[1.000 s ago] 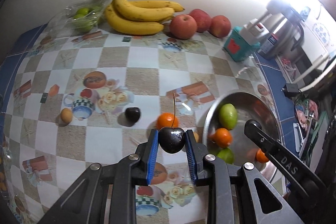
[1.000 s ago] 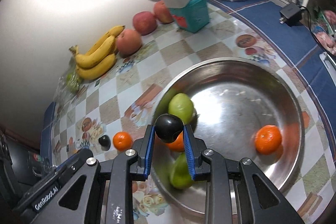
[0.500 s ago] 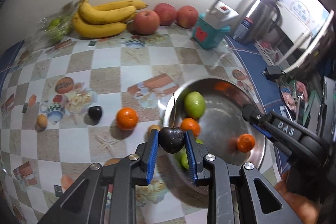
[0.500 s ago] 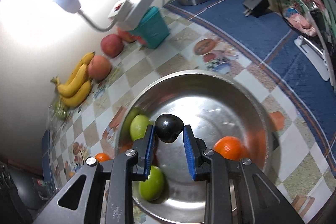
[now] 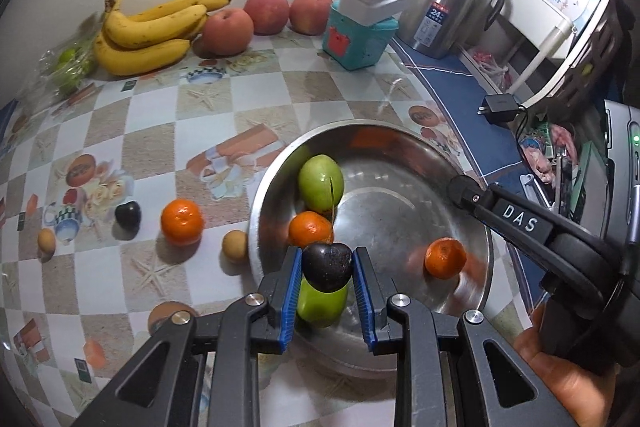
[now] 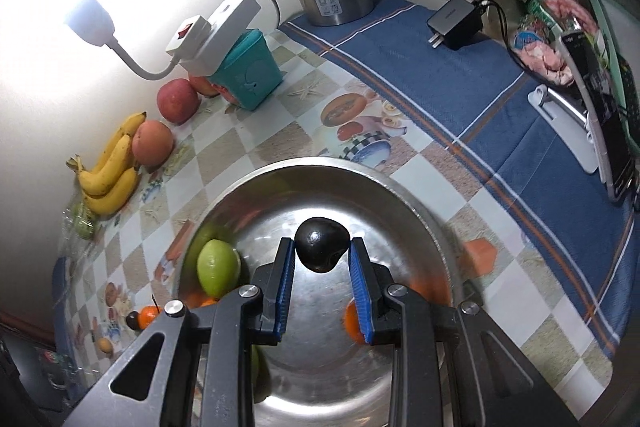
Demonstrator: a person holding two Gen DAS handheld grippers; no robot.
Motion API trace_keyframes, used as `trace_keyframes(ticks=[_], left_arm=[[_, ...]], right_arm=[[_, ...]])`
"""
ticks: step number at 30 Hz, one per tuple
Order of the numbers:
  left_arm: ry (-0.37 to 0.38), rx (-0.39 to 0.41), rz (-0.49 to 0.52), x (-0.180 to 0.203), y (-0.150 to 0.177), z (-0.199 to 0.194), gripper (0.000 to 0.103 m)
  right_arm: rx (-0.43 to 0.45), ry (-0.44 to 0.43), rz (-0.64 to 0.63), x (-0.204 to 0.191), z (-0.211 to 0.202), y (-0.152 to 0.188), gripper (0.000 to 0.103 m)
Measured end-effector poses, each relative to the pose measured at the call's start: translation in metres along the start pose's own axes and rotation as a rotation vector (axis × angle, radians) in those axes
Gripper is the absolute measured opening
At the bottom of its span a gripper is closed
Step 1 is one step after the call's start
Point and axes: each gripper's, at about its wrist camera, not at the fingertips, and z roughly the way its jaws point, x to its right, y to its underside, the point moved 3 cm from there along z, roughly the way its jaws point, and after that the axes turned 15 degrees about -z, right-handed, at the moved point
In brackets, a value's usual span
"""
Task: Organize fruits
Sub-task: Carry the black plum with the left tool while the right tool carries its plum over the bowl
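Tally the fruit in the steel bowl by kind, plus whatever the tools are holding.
Green fruits: 2
Oranges: 2
Dark cherries: 2, one in the left tool, one in the right tool
Total: 6

The left gripper, with its stemmed cherry, is now carried from above the checked worktop to over the near rim of the steel bowl. The right gripper and its dark cherry are brought from the bowl's left edge to over its middle.
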Motion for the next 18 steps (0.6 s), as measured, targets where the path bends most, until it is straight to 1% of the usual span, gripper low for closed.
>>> trace_keyframes(ticks=[6, 10, 14, 18], left_arm=[[0.012, 0.011, 0.016, 0.007, -0.002, 0.013, 0.027], [0.012, 0.013, 0.015, 0.007, -0.003, 0.023, 0.027], [0.029, 0.007, 0.004, 0.008, -0.004, 0.030, 0.027], [0.035, 0.003, 0.005, 0.011, -0.005, 0.036, 0.027]], right_arm=[[0.013, 0.034, -0.050, 0.000, 0.006, -0.002, 0.029], [0.015, 0.023, -0.071, -0.003, 0.011, -0.003, 0.029], [0.024, 0.039, -0.110, -0.007, 0.015, -0.004, 0.029], [0.025, 0.023, -0.127, -0.010, 0.021, -0.004, 0.029]])
